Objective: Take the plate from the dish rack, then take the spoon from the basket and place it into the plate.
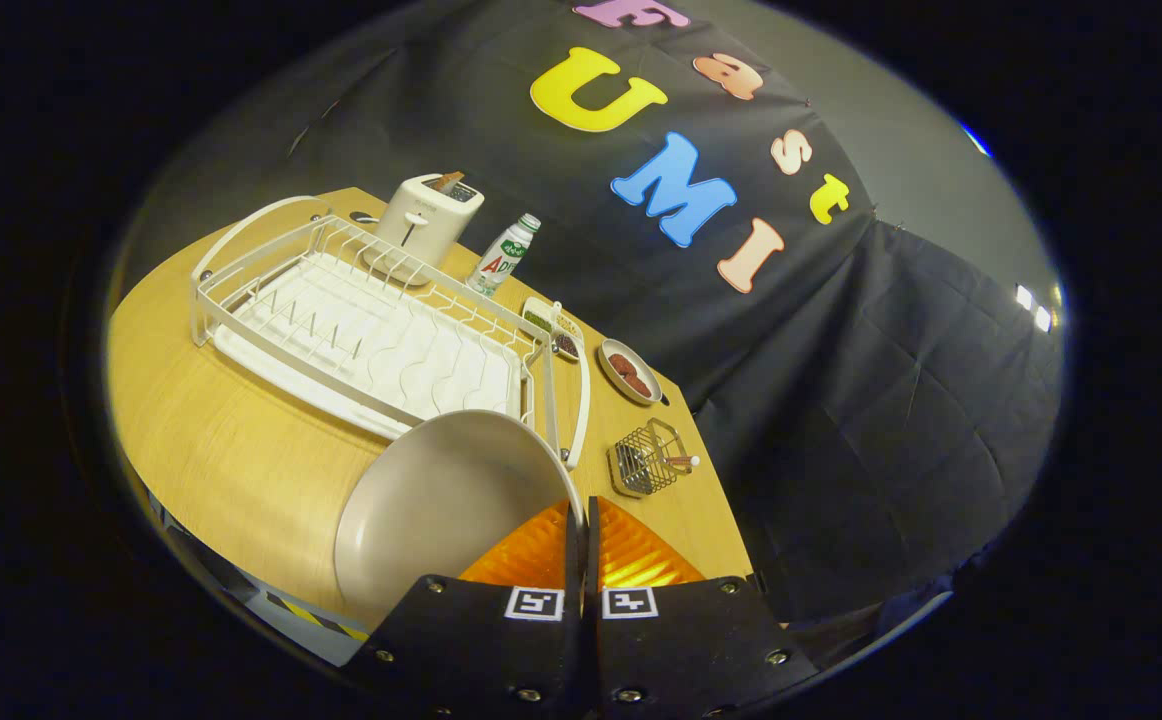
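**Gripper holds the plate by its rim, lifted clear of the dish rack**

At the bottom centre of the frame, the gripper [581, 520] has its two fingers closed together on the rim of a pale round plate [431, 510]. The plate tilts to the left of the fingers, its hollow face turned toward the camera, in front of the wooden table [241, 440].

Left of centre sits a white wire dish rack [361, 330] on its drip tray; its slots hold no dishes. The plate's upper edge overlaps the rack's near corner in the picture.

Just right of the fingers and beyond them, a small wire basket [646, 460] stands on the table with the spoon [676, 462] in it, its handle end poking out to the right.

Farther back, near the middle of the frame, a small dish [629, 372] holds something dark red. Beside it lies a narrow tray [553, 328] with contents too small to make out. Behind the rack stand a white toaster [426, 215] with something in its slot and a plastic bottle [503, 255].
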A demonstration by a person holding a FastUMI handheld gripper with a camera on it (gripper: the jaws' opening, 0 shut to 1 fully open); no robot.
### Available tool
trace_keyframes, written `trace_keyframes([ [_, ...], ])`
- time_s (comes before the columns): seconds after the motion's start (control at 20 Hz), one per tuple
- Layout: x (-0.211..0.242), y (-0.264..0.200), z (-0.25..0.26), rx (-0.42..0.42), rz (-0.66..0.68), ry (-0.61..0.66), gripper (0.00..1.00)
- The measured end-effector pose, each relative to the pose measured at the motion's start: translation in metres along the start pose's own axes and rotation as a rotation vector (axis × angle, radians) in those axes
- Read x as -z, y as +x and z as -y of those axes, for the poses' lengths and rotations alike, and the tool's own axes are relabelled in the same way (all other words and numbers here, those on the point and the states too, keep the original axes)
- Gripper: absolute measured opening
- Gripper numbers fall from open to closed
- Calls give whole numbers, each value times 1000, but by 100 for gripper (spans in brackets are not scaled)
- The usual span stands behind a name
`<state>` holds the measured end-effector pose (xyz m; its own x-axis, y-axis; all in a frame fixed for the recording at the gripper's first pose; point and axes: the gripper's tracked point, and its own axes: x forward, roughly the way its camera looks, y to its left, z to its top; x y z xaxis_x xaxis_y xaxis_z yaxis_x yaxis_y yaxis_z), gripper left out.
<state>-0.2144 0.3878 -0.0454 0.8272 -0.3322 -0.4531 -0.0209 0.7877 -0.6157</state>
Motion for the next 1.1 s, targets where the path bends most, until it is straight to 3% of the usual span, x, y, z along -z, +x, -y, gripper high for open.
trace_keyframes([
  [0.7, 72, 49, -20, -69, -246, 202, 0],
  [1.1, 69, 62, -41, -186, -228, 232, 4],
])
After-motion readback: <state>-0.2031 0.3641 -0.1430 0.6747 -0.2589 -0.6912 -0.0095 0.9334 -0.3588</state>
